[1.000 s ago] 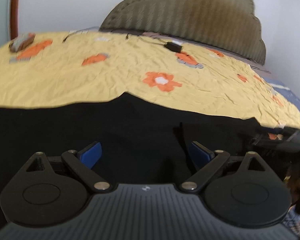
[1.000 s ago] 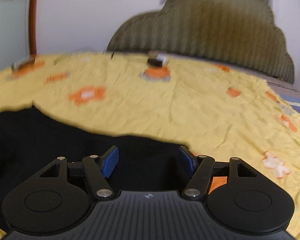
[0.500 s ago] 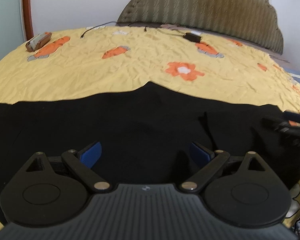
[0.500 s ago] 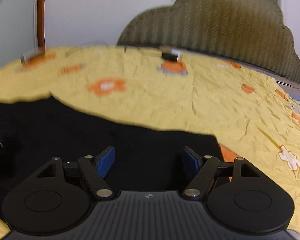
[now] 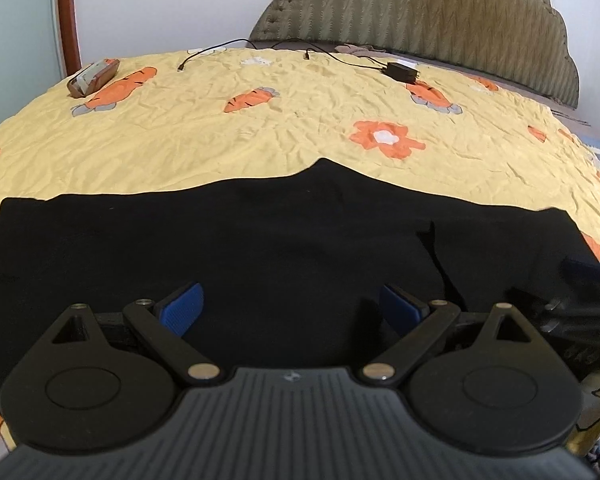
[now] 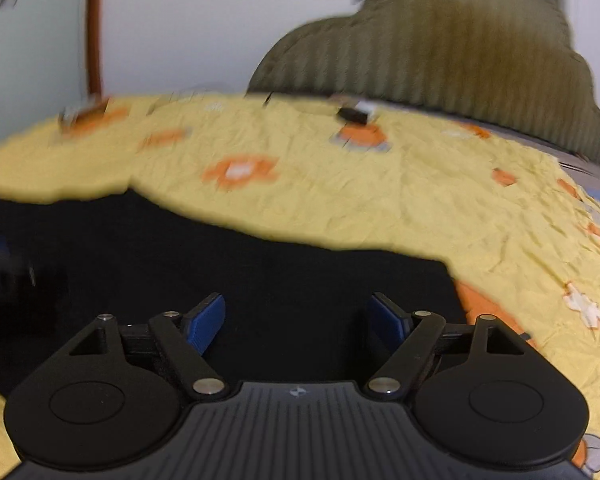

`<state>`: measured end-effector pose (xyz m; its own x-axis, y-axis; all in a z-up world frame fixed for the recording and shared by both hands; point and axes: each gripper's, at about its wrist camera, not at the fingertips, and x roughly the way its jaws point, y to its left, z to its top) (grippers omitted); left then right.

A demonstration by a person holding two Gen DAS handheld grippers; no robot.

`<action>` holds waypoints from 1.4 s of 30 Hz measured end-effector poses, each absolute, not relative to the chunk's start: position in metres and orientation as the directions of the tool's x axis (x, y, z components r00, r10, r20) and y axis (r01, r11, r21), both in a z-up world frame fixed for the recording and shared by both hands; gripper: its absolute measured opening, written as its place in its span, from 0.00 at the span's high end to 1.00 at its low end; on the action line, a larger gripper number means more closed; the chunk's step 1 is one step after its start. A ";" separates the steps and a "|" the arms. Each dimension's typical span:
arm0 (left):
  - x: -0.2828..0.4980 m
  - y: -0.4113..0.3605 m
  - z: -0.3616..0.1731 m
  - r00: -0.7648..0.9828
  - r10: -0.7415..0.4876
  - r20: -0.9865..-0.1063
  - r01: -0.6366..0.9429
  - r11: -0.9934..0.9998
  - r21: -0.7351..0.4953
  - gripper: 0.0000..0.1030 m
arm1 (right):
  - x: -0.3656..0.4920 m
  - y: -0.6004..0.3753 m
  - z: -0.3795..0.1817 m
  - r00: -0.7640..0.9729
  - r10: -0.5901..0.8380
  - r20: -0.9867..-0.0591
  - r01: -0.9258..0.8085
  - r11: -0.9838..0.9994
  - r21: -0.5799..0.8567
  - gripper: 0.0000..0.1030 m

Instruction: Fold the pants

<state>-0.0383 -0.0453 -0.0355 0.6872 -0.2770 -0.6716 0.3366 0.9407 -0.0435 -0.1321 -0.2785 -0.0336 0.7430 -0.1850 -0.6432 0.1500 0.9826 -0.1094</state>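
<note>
Pants lie spread as one flat black slab across the near part of the bed, directly ahead of and under both tools, on a yellow bedsheet printed with carrots and flowers. From the left tool the cloth runs wide to either side, its far edge rising to a small peak straight ahead, with a vertical seam or layer edge off to the tool's right. That tool's blue pads stand well apart with only flat fabric showing between them, nothing pinched: released. The right tool sits over the right-hand end of the garment, whose corner ends just right of it where the sheet shows again; its jaws are opening, and no fabric is lifted between them, so it too grasps nothing. The right view is blurred.

Judging by the outline, the pants look already doubled at least once, since they read as a single broad rectangle rather than two separate legs, though the black cloth hides most layer lines and I cannot count the folds. What seems left is one or more folds along the length to make a compact stack, plus any smoothing. Beyond the pants, far ahead of the tools, a charger with its cable and a small brown case lie near the padded headboard, well clear of the work.
</note>
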 end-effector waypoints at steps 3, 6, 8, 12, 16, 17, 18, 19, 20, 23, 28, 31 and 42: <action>-0.040 -0.030 -0.032 0.698 -0.264 -0.666 0.318 0.947 -0.043 0.08 | -0.136 -0.271 -0.022 0.769 -0.192 -0.610 0.165 0.981 -0.101 0.20; -0.043 0.005 -0.023 0.722 -0.253 -0.644 0.267 0.960 -0.078 0.08 | -0.140 -0.257 -0.008 0.806 -0.134 -0.576 0.115 0.991 -0.070 0.20; -0.046 0.038 -0.017 0.742 -0.235 -0.628 0.209 0.971 -0.117 0.08 | -0.143 -0.237 -0.004 0.831 -0.115 -0.544 0.062 0.991 -0.115 0.20; -0.051 0.121 -0.015 0.760 -0.169 -0.627 0.046 0.977 -0.207 0.07 | -0.141 -0.195 -0.006 0.842 -0.076 -0.535 -0.038 0.980 -0.198 0.19; -0.054 0.181 -0.024 0.753 -0.105 -0.649 -0.093 0.960 -0.263 0.07 | -0.133 -0.167 -0.015 0.829 -0.040 -0.558 -0.102 0.970 -0.222 0.19; -0.054 0.190 -0.027 0.748 -0.109 -0.654 -0.111 0.952 -0.285 0.07 | -0.132 -0.162 -0.016 0.829 -0.030 -0.559 -0.114 0.969 -0.221 0.19; -0.053 0.197 -0.030 0.743 -0.110 -0.660 -0.129 0.944 -0.303 0.07 | -0.133 -0.156 -0.016 0.830 -0.020 -0.557 -0.124 0.968 -0.220 0.19; -0.053 0.200 -0.032 0.741 -0.108 -0.663 -0.141 0.940 -0.311 0.07 | -0.133 -0.152 -0.015 0.832 -0.013 -0.555 -0.133 0.966 -0.222 0.19; -0.053 0.200 -0.032 0.742 -0.105 -0.662 -0.142 0.941 -0.308 0.07 | -0.134 -0.148 -0.015 0.833 -0.009 -0.553 -0.140 0.964 -0.228 0.19; -0.054 0.194 -0.031 0.746 -0.131 -0.653 -0.102 0.946 -0.307 0.07 | -0.136 -0.141 -0.013 0.839 -0.016 -0.544 -0.146 0.956 -0.254 0.19; -0.051 0.197 -0.032 0.731 -0.258 -0.632 -0.071 0.892 -0.446 0.07 | -0.137 -0.145 -0.013 0.835 -0.036 -0.549 -0.127 0.958 -0.256 0.19; -0.052 0.202 -0.034 0.707 -0.274 -0.652 -0.112 0.867 -0.485 0.07 | -0.138 -0.147 -0.014 0.831 -0.037 -0.555 -0.125 0.960 -0.252 0.19; -0.061 0.218 -0.041 0.648 -0.429 -0.630 -0.230 0.678 -0.698 0.06 | -0.140 -0.145 -0.015 0.835 -0.017 -0.551 -0.141 0.959 -0.245 0.19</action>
